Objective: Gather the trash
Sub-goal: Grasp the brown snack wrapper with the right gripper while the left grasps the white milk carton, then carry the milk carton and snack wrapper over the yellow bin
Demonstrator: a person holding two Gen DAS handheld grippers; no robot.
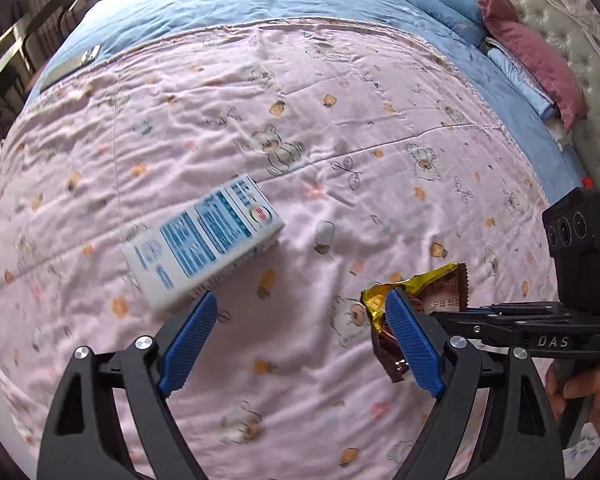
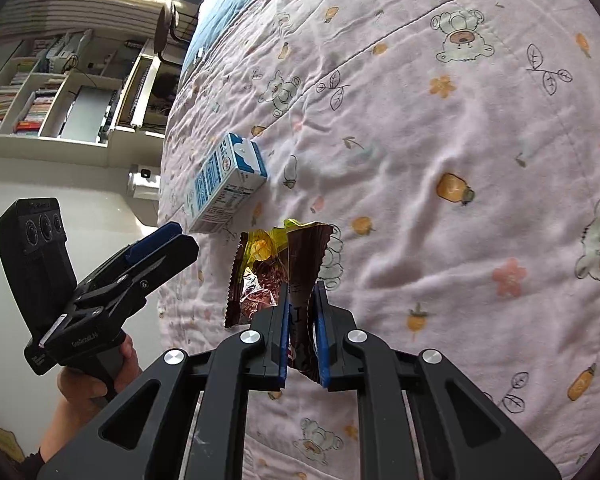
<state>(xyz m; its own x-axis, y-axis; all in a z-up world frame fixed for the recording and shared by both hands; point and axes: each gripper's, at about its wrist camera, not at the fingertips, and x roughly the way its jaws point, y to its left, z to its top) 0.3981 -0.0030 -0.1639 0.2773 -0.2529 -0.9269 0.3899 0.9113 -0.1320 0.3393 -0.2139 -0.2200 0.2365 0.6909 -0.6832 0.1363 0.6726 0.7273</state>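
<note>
the right gripper (image 2: 302, 334) pinches the brown wrapper (image 2: 278, 268) mid frame, the left gripper (image 1: 300, 328) gapes below the milk box (image 1: 204, 246) left of middle, and a loose pinch might drop it.

Pink bear-print quilt (image 1: 300, 120), blue pillows (image 1: 444, 4), tufted headboard (image 1: 572, 40), possibly bookshelves (image 2: 40, 92)

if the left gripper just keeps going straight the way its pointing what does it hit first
Probably the pink quilt. The open left gripper has bare quilt between its fingers; the milk carton lies just left of that line, by the left fingertip, and might get clipped. Depth is hard to judge.
</note>
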